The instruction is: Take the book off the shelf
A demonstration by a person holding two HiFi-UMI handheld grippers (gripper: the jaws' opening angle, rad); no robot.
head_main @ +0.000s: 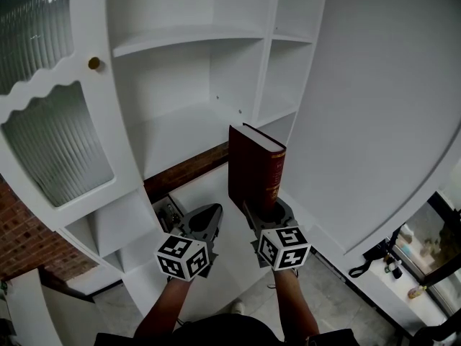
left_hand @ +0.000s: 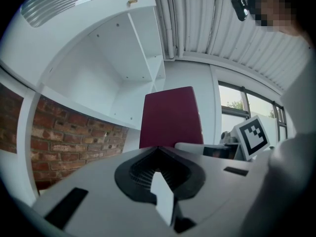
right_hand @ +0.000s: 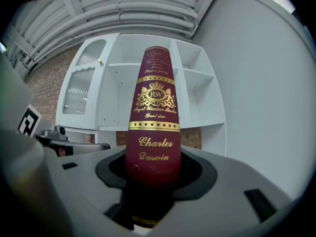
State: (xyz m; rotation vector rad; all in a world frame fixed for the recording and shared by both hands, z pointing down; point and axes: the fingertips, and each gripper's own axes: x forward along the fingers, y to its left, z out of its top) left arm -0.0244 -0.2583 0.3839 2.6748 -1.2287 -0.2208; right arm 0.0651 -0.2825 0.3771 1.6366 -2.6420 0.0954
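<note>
A dark red book (head_main: 256, 168) with gold lettering on its spine stands upright in the air in front of the white shelf unit (head_main: 187, 38), clear of its compartments. My right gripper (head_main: 268, 211) is shut on the book's lower end. In the right gripper view the spine (right_hand: 153, 117) faces the camera and the jaws (right_hand: 150, 174) press on both covers. My left gripper (head_main: 205, 218) hangs just left of the book, apart from it, its jaws closed to a point with nothing between them. The left gripper view shows the book's cover (left_hand: 171, 116) beyond the jaw tips (left_hand: 158, 149).
The shelf compartments in view hold nothing. A ribbed-glass cabinet door (head_main: 43, 135) with a brass knob (head_main: 94, 63) is at the left. A brick strip (head_main: 187, 170) runs under the shelves. A broad white panel (head_main: 374, 107) fills the right side, and a window (head_main: 432, 236) sits at the lower right.
</note>
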